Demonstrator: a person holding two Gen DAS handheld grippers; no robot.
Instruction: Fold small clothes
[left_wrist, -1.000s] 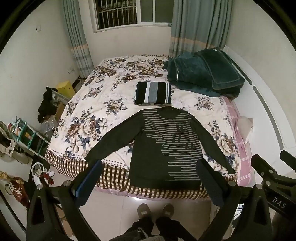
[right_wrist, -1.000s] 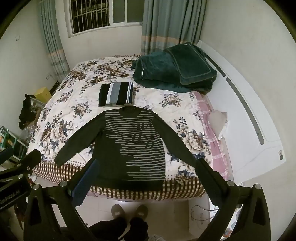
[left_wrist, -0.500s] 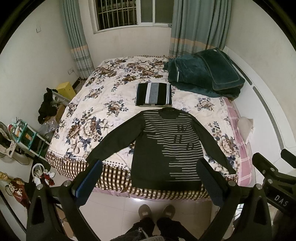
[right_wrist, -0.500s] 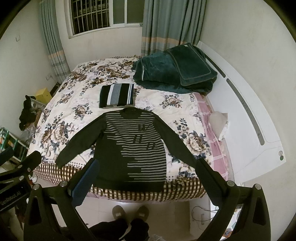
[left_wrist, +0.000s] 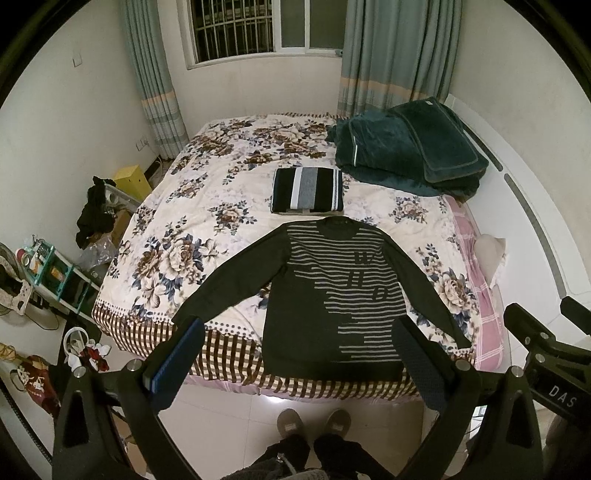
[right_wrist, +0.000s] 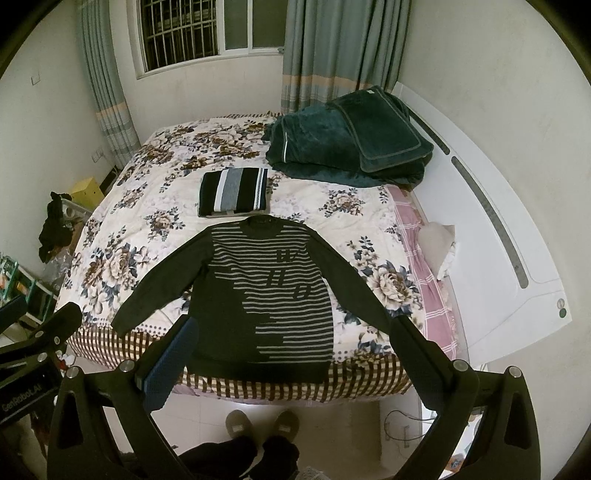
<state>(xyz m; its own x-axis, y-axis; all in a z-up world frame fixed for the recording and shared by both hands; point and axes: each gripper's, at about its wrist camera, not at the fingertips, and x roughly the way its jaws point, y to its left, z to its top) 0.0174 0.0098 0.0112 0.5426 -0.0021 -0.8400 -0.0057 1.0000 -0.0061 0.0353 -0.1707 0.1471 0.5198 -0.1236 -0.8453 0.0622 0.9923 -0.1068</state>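
A dark sweater with grey stripes (left_wrist: 332, 295) lies flat, face up, sleeves spread, at the near edge of the floral bed (left_wrist: 207, 236); its hem hangs over the edge. It also shows in the right wrist view (right_wrist: 266, 295). A folded black, white and grey striped garment (left_wrist: 307, 190) lies just beyond its collar, also in the right wrist view (right_wrist: 233, 191). My left gripper (left_wrist: 299, 332) is open and empty, held above the floor before the bed. My right gripper (right_wrist: 291, 328) is open and empty, beside it.
A dark green blanket pile (left_wrist: 406, 147) sits at the bed's far right. A white headboard (right_wrist: 491, 236) runs along the right side. Clutter and a shelf (left_wrist: 48, 273) stand on the floor at left. The person's slippered feet (left_wrist: 314, 424) stand at the bed's foot.
Both views have shifted very slightly; the sweater and folded garment have not moved. Both grippers stay open.
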